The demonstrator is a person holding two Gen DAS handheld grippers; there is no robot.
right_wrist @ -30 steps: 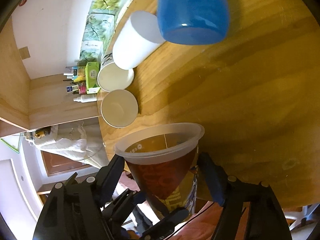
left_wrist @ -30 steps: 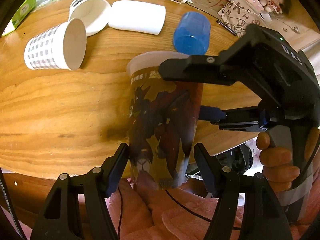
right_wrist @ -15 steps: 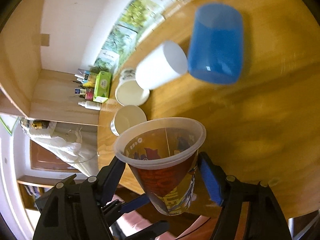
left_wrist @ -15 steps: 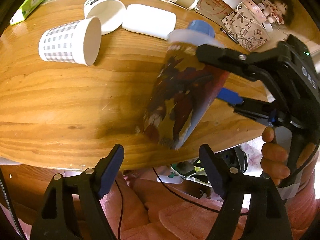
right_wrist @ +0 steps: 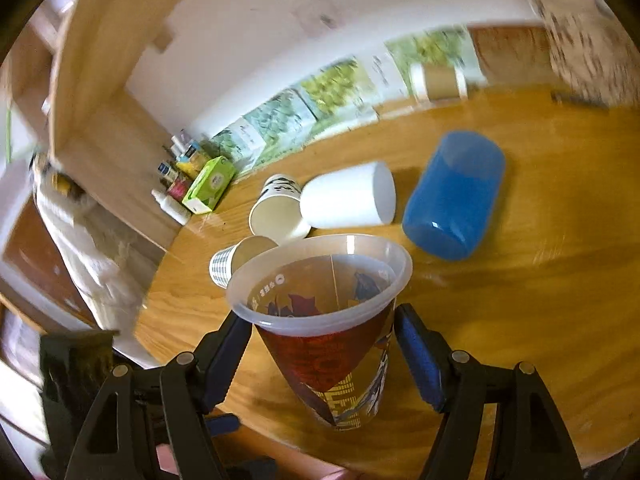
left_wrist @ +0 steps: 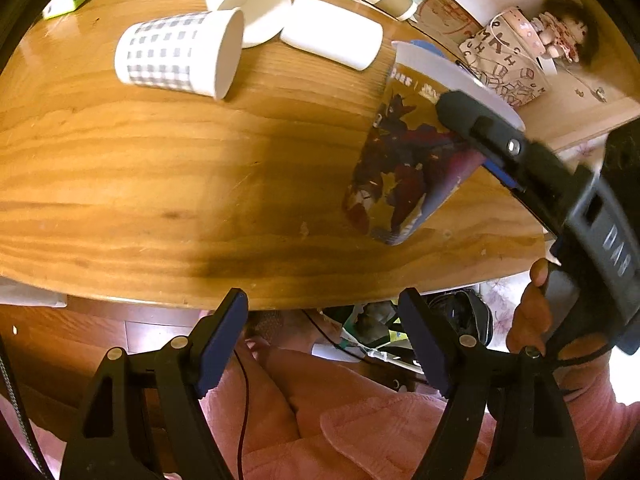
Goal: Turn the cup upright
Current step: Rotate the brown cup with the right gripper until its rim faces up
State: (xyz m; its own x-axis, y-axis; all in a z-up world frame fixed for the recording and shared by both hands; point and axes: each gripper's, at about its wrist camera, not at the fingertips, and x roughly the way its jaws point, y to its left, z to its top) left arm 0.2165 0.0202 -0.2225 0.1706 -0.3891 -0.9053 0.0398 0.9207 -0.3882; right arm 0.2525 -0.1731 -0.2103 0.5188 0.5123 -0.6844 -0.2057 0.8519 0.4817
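Note:
A tall printed plastic cup (right_wrist: 332, 336) with a clear rim is held mouth-up, slightly tilted, between the blue pads of my right gripper (right_wrist: 324, 344), which is shut on it. In the left wrist view the same cup (left_wrist: 404, 168) leans over the table's right part, its base near or on the wood, with the right gripper's finger (left_wrist: 492, 136) across its rim. My left gripper (left_wrist: 324, 336) is open and empty, hanging off the table's front edge over pink clothing.
Cups lie on their sides on the wooden table (left_wrist: 160, 184): a checked paper cup (left_wrist: 180, 56), a white paper cup (left_wrist: 252, 4), a white cup (left_wrist: 332, 32) and a blue plastic cup (right_wrist: 456, 196). A green box (right_wrist: 208, 184) and bottles stand at the far left.
My right gripper has carried the printed cup away from my left gripper, to the right and onward over the table, turning it closer to upright. My left gripper has drawn back, empty.

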